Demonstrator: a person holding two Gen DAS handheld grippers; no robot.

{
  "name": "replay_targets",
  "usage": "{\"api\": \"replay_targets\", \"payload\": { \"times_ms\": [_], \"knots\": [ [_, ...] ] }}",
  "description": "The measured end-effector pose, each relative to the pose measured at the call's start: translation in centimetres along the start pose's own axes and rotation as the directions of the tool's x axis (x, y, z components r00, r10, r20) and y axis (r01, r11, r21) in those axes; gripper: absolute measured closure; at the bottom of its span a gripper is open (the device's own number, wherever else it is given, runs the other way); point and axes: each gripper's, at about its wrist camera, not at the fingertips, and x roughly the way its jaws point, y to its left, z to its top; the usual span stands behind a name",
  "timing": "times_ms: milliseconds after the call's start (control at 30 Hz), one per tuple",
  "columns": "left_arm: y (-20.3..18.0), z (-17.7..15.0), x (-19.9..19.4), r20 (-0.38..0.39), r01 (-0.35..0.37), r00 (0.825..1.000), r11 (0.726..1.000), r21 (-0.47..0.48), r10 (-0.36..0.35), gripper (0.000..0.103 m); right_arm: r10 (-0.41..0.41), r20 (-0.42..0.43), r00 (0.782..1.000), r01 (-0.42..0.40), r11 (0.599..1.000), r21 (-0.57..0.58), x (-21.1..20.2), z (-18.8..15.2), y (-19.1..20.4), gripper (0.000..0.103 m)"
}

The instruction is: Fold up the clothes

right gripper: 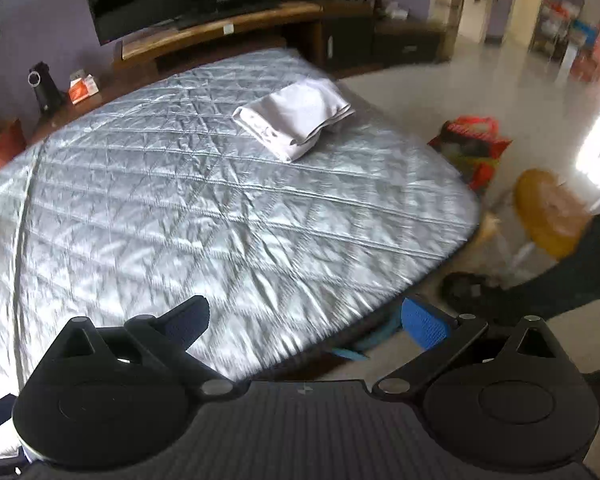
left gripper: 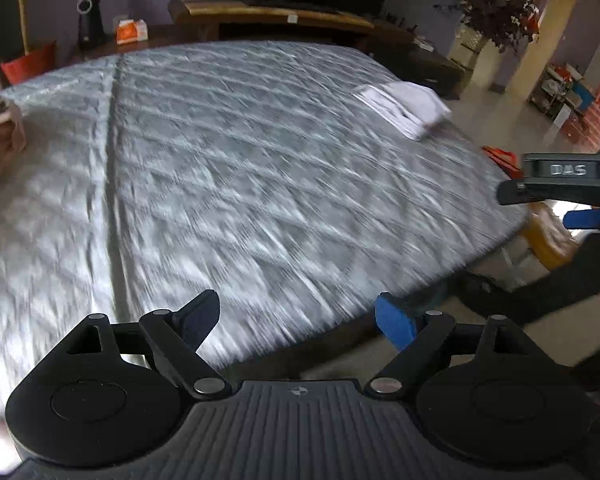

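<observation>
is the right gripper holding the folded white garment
No, the right gripper is open and empty over the quilt's near edge, while the folded white garment lies apart on the silver quilt.

A quilted bed cover [right gripper: 204,216] of shiny, silvery, creased cloth. On it, near its far edge, a folded white garment [right gripper: 296,118] of smooth matt cloth. Beyond the cover, a glossy wooden cabinet [right gripper: 220,30]; beside it, a polished pale floor [right gripper: 480,92].

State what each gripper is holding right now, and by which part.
Nothing is held. The left gripper and right gripper both have open, empty jaws above the silver quilted cover; the folded white garment lies untouched.
</observation>
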Motion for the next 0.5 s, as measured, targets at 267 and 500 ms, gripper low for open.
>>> {"api": "replay_targets", "payload": {
  "times_ms": [267, 500],
  "knots": [
    [-3.8, -1.9, -7.3, 0.050, -0.028, 0.998, 0.996, 0.087, 0.024, 0.007, 0.011, 0.007, 1.000, -0.012, 0.997, 0.078, -4.5, -5.3, -0.7, 0.000],
    [-5.2, -1.4, -12.1, 0.123, -0.048, 0.992, 0.992, 0.119, 0.033, 0.001, 0.027, 0.135, 0.990, -0.034, 0.998, 0.047, -6.6, -8.9, 0.4, 0.000]
  ]
}}
